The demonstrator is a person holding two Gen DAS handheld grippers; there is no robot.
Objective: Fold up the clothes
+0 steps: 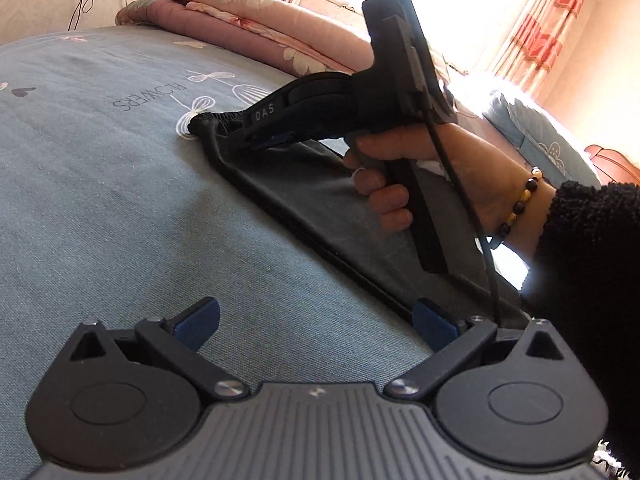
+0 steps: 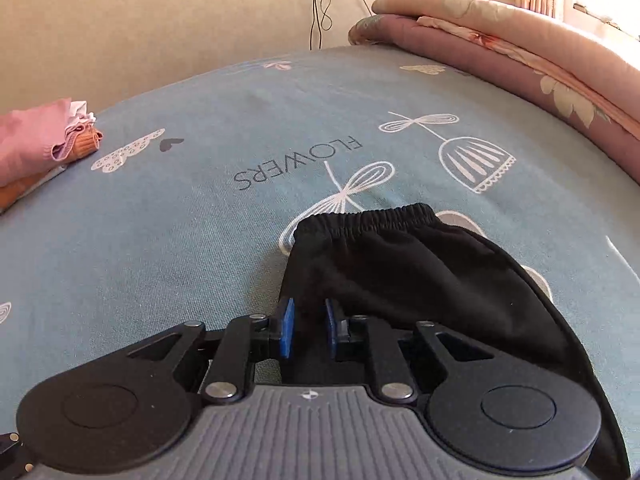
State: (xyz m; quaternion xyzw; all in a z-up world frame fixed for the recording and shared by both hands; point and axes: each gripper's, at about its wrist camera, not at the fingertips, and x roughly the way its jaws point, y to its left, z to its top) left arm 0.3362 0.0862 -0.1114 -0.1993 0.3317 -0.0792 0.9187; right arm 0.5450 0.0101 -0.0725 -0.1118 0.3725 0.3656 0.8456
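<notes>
Black garment [image 2: 400,264] lies flat on the blue-grey printed bedsheet [image 2: 180,240], lower centre-right of the right wrist frame, elastic waistband toward the "FLOWERS" print. Right gripper [image 2: 309,328]: jaws slightly parted, fabric edge between the blue pads, no clear pinch. Left gripper [image 1: 316,320] spread wide, grasping nothing, garment hem just beside its right finger.

You see a rolled pink floral quilt [image 2: 500,44] at upper right. A cable [image 2: 320,12] hangs on the wall [image 2: 160,20] at top centre.

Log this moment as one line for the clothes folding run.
stage: folding black pants | left gripper: open, empty | right gripper: slightly open over pants | surface: blue bedsheet
</notes>
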